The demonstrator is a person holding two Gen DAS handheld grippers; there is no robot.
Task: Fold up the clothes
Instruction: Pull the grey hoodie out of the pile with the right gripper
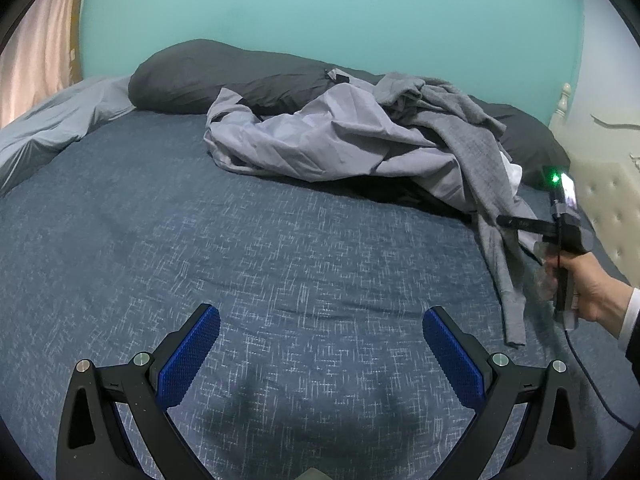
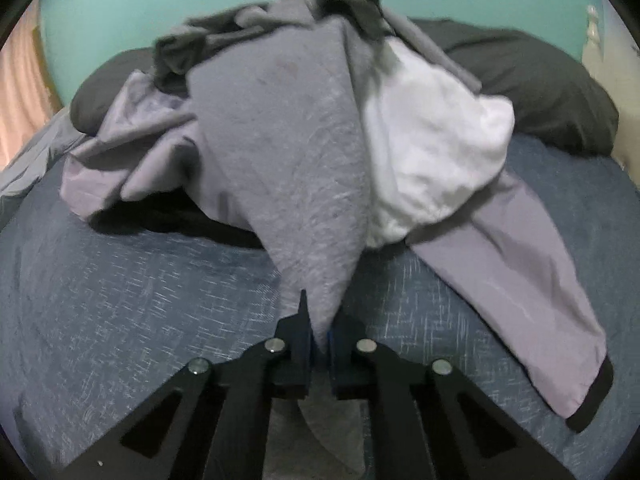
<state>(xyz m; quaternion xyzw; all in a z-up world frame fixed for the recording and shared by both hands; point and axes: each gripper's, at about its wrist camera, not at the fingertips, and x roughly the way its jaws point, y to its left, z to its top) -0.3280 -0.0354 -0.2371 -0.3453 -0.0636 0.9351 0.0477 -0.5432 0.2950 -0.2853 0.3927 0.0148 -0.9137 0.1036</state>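
Right wrist view: the right gripper (image 2: pixel 320 344) has its jaws closed on the grey sweater (image 2: pixel 288 168), which stretches ahead to the pile. Left gripper (image 1: pixel 320 354) is wide, empty. Next: pull it free onto the bed (image 1: pixel 200 240).

a: where does the clothes pile (image 1: pixel 352 136) lie?
b: on the bed (image 1: pixel 240 248), before the pillows (image 1: pixel 208 76); one sleeve (image 2: pixel 520 280) spreads to the right.
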